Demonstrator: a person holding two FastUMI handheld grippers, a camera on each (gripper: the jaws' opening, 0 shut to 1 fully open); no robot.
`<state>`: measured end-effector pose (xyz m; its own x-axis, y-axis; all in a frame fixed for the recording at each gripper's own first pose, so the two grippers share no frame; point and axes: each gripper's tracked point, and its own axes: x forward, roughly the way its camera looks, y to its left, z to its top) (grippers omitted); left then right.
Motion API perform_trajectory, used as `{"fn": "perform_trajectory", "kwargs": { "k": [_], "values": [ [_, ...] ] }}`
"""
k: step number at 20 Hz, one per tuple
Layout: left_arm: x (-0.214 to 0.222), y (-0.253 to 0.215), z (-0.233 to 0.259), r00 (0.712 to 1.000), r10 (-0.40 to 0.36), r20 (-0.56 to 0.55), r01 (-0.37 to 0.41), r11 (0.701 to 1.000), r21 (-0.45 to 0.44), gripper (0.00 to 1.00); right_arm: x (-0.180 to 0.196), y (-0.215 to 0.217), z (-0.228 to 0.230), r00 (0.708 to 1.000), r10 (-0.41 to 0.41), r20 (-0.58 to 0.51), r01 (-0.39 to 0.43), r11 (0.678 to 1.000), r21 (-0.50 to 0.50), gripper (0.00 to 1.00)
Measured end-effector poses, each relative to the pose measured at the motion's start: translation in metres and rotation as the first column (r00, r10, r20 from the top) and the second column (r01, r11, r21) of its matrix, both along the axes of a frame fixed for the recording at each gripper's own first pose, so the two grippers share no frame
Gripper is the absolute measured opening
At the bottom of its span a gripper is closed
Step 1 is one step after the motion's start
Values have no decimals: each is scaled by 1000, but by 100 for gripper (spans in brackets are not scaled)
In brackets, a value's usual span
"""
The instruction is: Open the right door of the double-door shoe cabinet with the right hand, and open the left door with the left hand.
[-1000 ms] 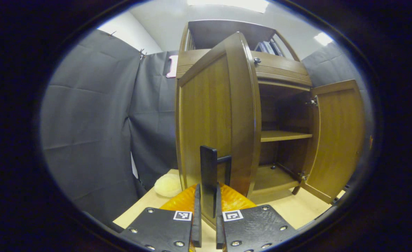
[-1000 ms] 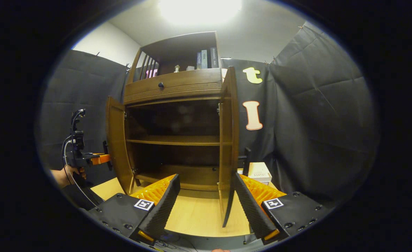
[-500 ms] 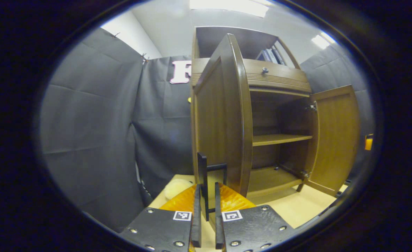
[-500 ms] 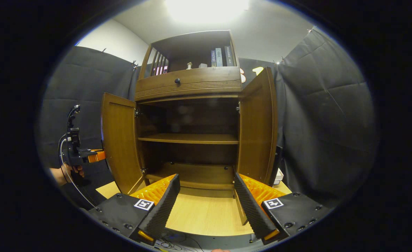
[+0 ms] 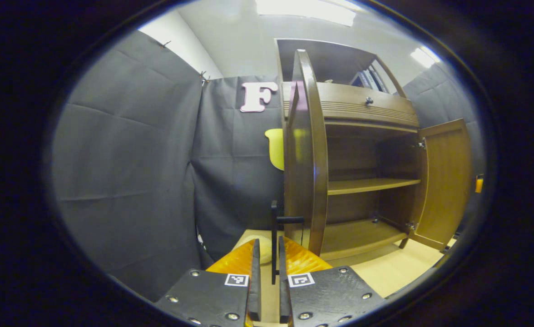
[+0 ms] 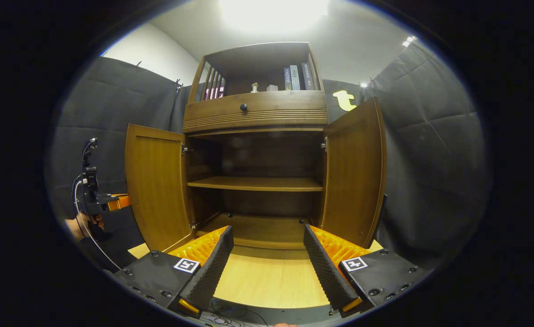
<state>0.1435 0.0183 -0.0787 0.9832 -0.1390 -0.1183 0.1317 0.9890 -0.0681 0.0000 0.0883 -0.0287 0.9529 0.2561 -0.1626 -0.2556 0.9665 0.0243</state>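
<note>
The wooden shoe cabinet (image 6: 255,111) has both doors swung out, showing its bare shelves. In the left gripper view the left door (image 5: 310,150) is seen edge-on, and its black handle (image 5: 274,215) stands between the fingers of my left gripper (image 5: 268,240), which is shut on it. The right door (image 5: 446,181) hangs wide open beyond. In the right gripper view my right gripper (image 6: 268,229) is open in front of the cabinet's bottom shelf, holding nothing. The right door (image 6: 353,172) is to its right and the left door (image 6: 155,181) to its left. The left gripper (image 6: 99,202) and a hand (image 6: 83,225) sit behind the left door.
The cabinet stands on a light wooden floor board (image 6: 267,277). Above the doors are a drawer with a dark knob (image 6: 244,107) and an upper shelf with books (image 6: 295,77). Black cloth walls close in on both sides. Cables (image 6: 224,313) lie at the near edge.
The left door has swung further out with my left gripper on its handle. The right door has moved clear of my open right gripper and now stands wide to the right.
</note>
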Motion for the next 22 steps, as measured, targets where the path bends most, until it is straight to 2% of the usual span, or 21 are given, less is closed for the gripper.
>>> {"fn": "perform_trajectory", "kwargs": {
  "k": [8, 12, 14, 16, 21, 22],
  "values": [
    [-1, 5, 12, 999, 38, 29, -38, 999, -21, 19, -1, 5, 0, 999, -29, 18, 28, 1000, 5, 100],
    [-2, 5, 19, 998, 39, 58, -38, 999, -15, 19, 0, -17, 7, 998, -52, 26, 52, 999, 15, 98],
    [-2, -2, 23, 998, 20, 67, -20, 1000, -9, 14, 3, -36, 12, 997, -74, 36, 74, 997, 8, 98],
    [-5, -4, 28, 997, 8, 81, -8, 1000, -1, 19, 4, -50, 14, 996, -85, 40, 86, 996, -4, 98],
    [-6, -23, 35, 994, -29, 101, 31, 999, -19, 15, 6, -82, 24, 991, -113, 70, 113, 994, -3, 98],
    [-7, -23, 36, 994, -30, 102, 31, 999, -13, 14, 6, -88, 25, 990, -119, 74, 120, 993, -4, 93]
  ]
}}
